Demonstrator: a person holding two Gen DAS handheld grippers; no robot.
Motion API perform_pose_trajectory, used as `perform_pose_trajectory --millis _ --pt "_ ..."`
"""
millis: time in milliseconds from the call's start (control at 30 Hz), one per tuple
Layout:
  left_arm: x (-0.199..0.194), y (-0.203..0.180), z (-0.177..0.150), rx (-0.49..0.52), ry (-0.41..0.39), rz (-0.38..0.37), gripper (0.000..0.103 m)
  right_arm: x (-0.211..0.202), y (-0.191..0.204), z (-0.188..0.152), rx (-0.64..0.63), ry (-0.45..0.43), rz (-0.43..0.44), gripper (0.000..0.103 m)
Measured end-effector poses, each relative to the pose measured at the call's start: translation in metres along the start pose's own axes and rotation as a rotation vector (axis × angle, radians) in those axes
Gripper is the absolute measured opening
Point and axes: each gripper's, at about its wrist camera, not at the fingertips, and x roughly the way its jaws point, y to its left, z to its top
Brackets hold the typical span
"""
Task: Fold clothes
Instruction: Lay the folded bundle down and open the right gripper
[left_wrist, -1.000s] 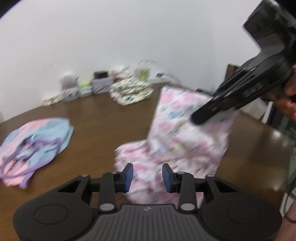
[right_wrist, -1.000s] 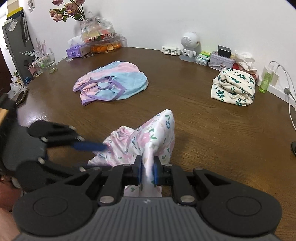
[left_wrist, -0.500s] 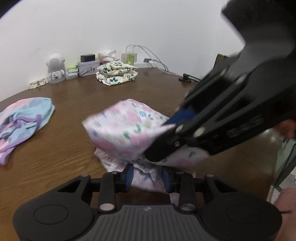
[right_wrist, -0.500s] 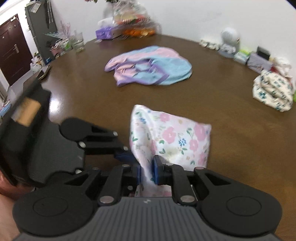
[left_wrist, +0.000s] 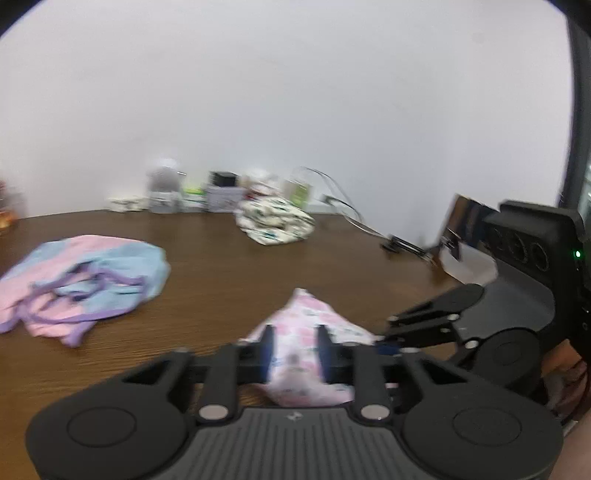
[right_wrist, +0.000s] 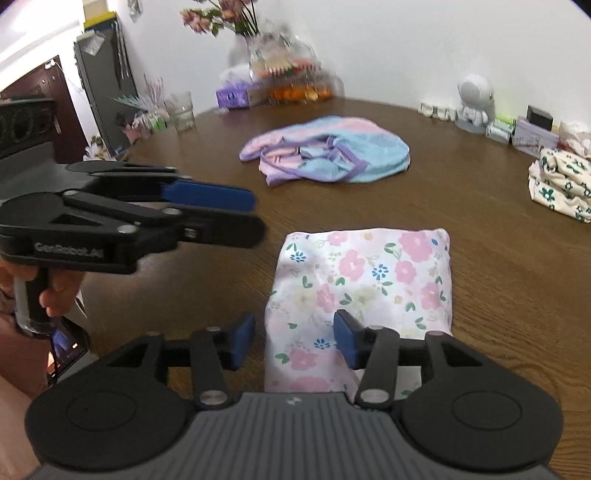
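Right wrist view: the right claw (right_wrist: 293, 341) is seen with its jaws opening, the blue pads apart from the thin floral-printed white and pink garment (right_wrist: 365, 291), which is laid folded into a soft rectangle on the brown wooden surface (right_wrist: 498, 258); release after the fold is judged. To its left, the left claw (right_wrist: 236, 218) is held above the surface, its jaws closing on nothing. Farther off, a crumpled pink, blue and purple garment (right_wrist: 328, 153) is left unfolded, judged next.
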Motion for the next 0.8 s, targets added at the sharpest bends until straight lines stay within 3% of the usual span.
perform_pose_trajectory --millis 67,267,400,500,800 --pt "0.015 -0.007 0.001 0.022 0.039 -0.009 0.014 -0.001 -0.001 -0.003 0.004 -0.018 0.008 0.048" --pt "0.045 -0.001 -0.009 0.011 0.13 0.065 0.014 -0.036 0.004 -0.017 -0.067 -0.08 0.007 0.051" --pt "0.044 0.0 -0.014 0.016 0.133 0.076 0.014 -0.063 -0.008 -0.023 -0.083 -0.148 -0.089 0.052" --pt "0.043 -0.001 -0.015 0.025 0.136 0.089 0.015 -0.057 -0.021 -0.025 -0.092 -0.165 -0.133 0.048" --pt "0.055 -0.002 -0.028 0.017 0.182 0.126 0.016 -0.012 -0.029 -0.043 -0.126 -0.133 -0.127 0.044"
